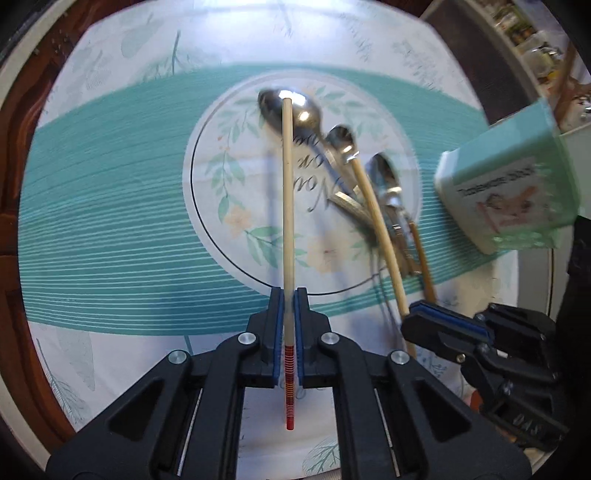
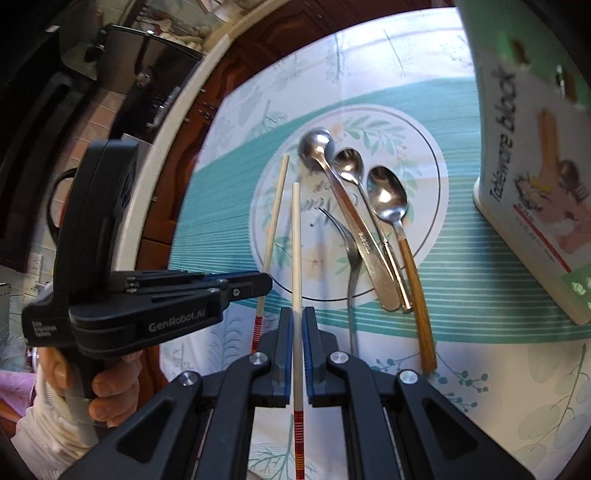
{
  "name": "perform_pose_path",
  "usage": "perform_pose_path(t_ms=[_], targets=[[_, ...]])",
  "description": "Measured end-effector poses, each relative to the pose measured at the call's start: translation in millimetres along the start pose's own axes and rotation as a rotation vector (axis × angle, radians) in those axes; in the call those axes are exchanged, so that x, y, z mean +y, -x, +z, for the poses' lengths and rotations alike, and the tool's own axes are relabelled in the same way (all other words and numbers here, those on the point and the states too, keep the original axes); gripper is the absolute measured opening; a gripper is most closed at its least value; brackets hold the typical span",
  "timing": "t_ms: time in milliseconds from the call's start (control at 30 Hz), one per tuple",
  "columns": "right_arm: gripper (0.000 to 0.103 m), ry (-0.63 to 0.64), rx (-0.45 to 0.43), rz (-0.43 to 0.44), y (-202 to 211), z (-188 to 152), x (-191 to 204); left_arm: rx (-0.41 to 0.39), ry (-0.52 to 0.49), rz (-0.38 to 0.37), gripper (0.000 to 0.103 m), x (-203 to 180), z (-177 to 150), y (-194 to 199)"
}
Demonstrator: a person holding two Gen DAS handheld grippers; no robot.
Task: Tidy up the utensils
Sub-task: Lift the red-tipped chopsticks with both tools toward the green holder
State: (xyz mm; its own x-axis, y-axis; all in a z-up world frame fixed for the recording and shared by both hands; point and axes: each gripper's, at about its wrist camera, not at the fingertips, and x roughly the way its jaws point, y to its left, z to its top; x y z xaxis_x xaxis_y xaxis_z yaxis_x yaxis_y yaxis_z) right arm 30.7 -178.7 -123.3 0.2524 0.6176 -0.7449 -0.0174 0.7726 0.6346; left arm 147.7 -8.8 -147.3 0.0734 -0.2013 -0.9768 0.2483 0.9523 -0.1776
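Observation:
My left gripper (image 1: 287, 295) is shut on a pale chopstick (image 1: 287, 206) with a red-striped end, held above the mat. My right gripper (image 2: 297, 314) is shut on a second matching chopstick (image 2: 296, 251). In the right wrist view the left gripper (image 2: 264, 282) and its chopstick (image 2: 275, 206) show at left. In the left wrist view the right gripper (image 1: 415, 317) and its chopstick (image 1: 373, 210) show at right. Spoons (image 2: 386, 195), a fork (image 2: 351, 254) and a wooden-handled spoon's handle (image 2: 419, 295) lie on the mat's round centre. A mint tableware block (image 2: 535, 158) stands at the right, also in the left wrist view (image 1: 509, 184).
A white and teal floral mat (image 1: 110, 206) covers a round wooden table (image 2: 177, 177) with a pale rim. Dark kitchen appliances (image 2: 147, 74) lie beyond the table at the left of the right wrist view. Shelves with jars (image 1: 528, 33) show at the far right.

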Motion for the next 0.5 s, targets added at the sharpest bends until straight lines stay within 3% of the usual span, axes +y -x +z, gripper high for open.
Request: perform_pose_path(t_ms=[267,400,500], targets=[[0.005,0.139,-0.233,0.102,57.7,-13.9,25.2,-0.288,-0.069,-0.093,0.003,-29.7,-13.2,86.9],[0.005,0.196,-0.383,0.105,98.7,-14.1,32.1,-0.415,-0.113,-0.15,0.003,-53.5,-11.6,133.3],[0.005,0.263,-0.54,0.057,138.4,-12.5,38.2,-0.52,-0.136,-0.194,0.003,-80.9,-3.2,166.4]])
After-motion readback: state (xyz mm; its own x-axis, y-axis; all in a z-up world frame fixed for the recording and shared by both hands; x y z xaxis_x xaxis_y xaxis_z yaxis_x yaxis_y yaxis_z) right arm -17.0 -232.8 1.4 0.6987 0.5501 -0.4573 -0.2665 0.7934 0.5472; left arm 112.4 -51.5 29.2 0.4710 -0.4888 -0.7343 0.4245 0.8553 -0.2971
